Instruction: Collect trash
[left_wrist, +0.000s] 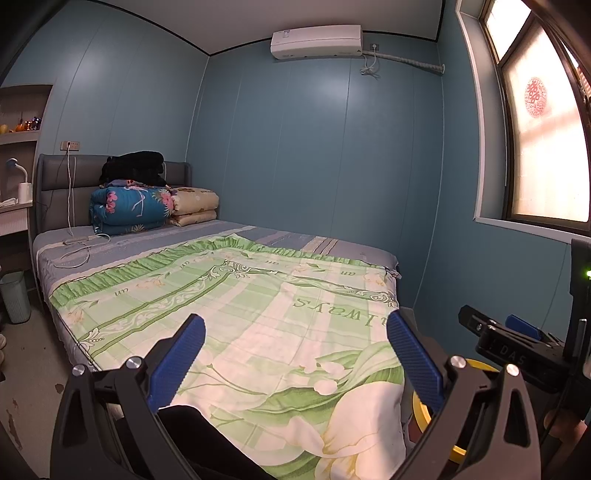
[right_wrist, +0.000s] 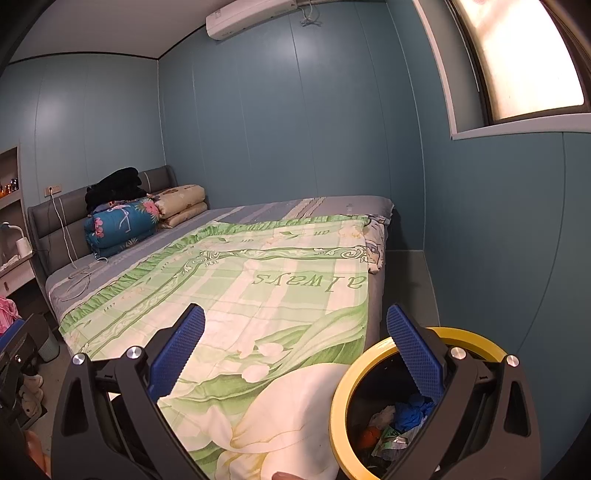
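A round bin with a yellow rim (right_wrist: 341, 398) stands at the bed's near right corner, holding crumpled trash (right_wrist: 402, 417): blue, white, orange and green scraps. My right gripper (right_wrist: 295, 321) hovers open over the bedspread beside it, its right finger (right_wrist: 413, 347) above the bin's mouth, nothing between the pads. My left gripper (left_wrist: 295, 325) is open and empty over the green floral bedspread (left_wrist: 258, 302). A slice of the yellow bin rim (left_wrist: 423, 410) shows behind its right finger. The right gripper's black body (left_wrist: 517, 347) sits at the right in the left wrist view.
The bed (right_wrist: 332, 206) fills the room's middle, with folded quilts (left_wrist: 129, 210) and dark clothes (left_wrist: 135, 168) by the headboard and a charger cable (left_wrist: 77, 243) on the sheet. A pale green ribbed basket (left_wrist: 14, 295) stands on the floor at left. Blue walls and a window (left_wrist: 543, 140) are right.
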